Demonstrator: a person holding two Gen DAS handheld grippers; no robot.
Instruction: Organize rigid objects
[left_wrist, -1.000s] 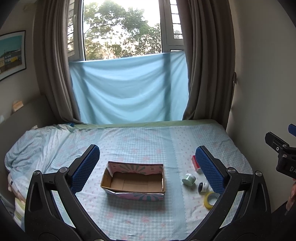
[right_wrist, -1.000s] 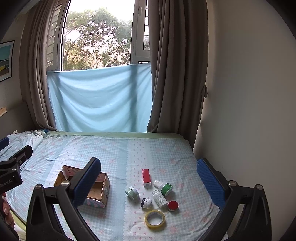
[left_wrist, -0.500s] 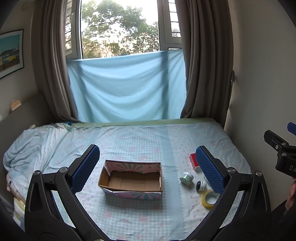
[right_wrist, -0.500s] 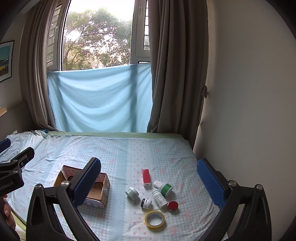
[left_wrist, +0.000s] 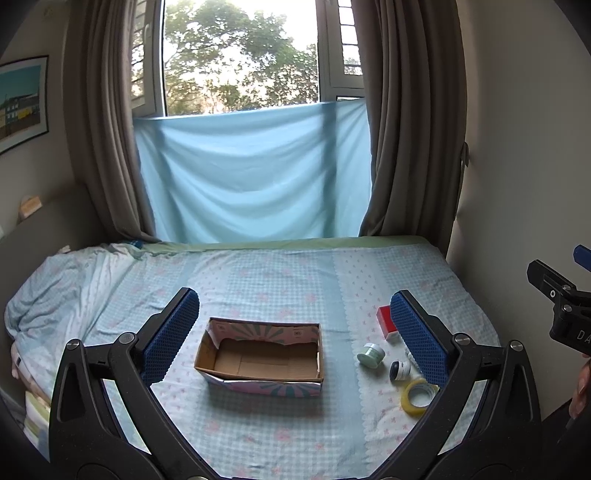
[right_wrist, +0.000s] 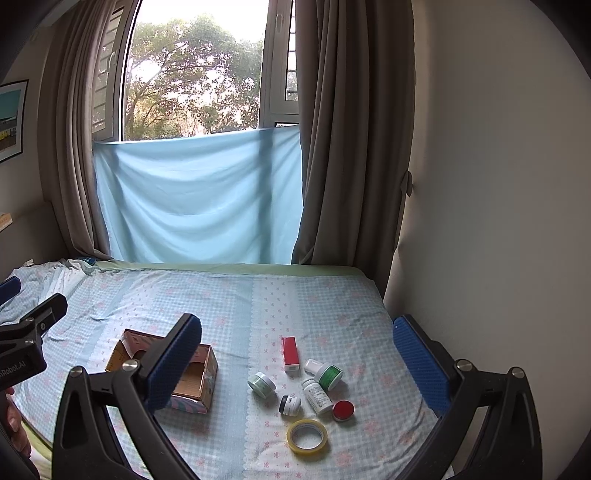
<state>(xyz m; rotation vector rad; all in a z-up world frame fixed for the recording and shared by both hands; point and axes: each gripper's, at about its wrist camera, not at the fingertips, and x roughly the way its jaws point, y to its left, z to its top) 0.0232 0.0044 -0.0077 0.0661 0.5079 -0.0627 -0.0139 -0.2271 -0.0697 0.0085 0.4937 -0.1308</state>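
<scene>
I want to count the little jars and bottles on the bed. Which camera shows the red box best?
The right wrist view: the red box lies in the open on the bed, its whole length showing, beside the green-labelled bottle. In the left wrist view, one blue finger of the left gripper covers part of it.
</scene>
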